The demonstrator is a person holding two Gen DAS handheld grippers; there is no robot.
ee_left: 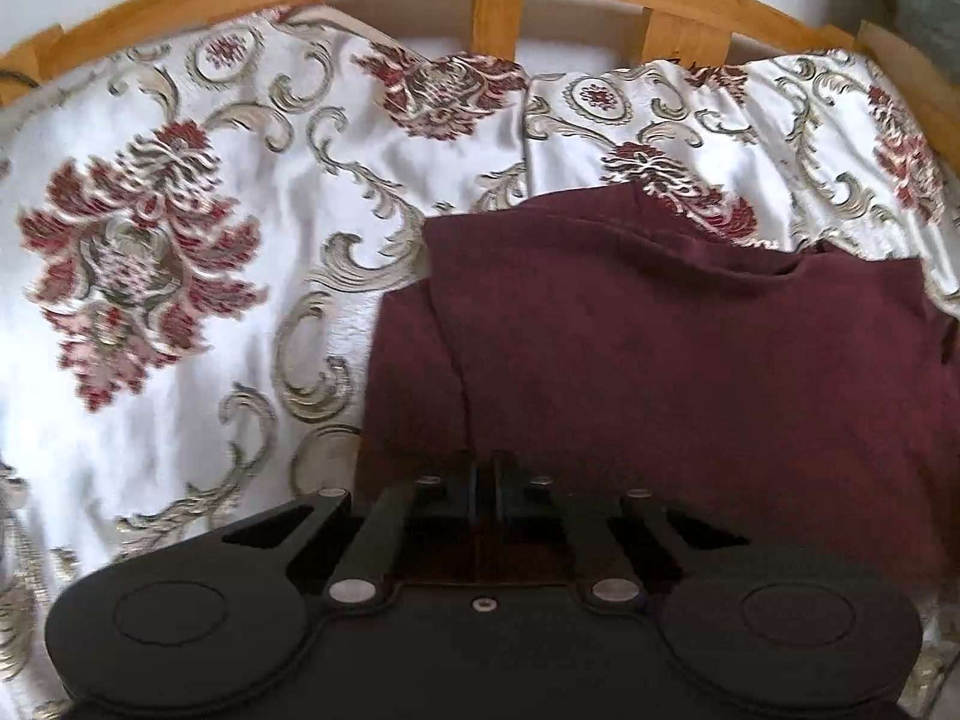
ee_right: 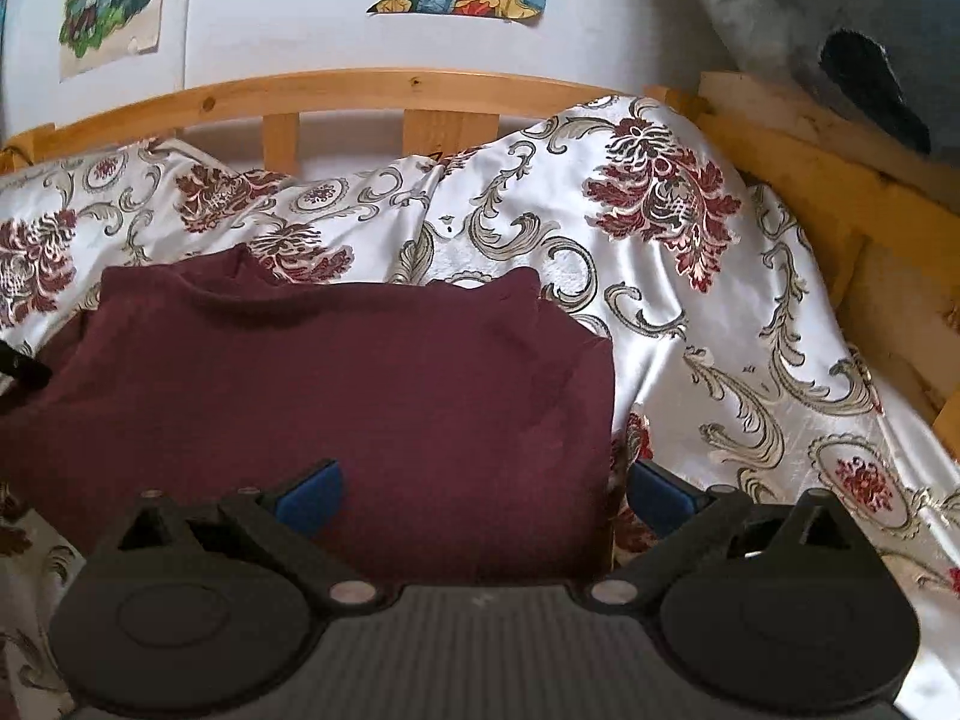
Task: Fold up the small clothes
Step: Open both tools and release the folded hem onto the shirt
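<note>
garment (ee_left: pixel 690 360) on bedspread (ee_left: pixel 180 360) | left claw (ee_left: pixel 485 480) closed on garment | right claw (ee_right: pixel 486 495) wide, empty | headboard (ee_right: pixel 360 90) behind

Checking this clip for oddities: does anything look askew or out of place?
Only mildly: the maroon knit garment lies rumpled, its far edge uneven, on the wrinkled floral satin bedspread. Nothing looks damaged or spilled.

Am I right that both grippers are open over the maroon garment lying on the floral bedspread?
Not quite: only the right gripper is open; the left wrist view shows the left gripper shut at the edge of the maroon garment, which does lie on the floral bedspread.
</note>
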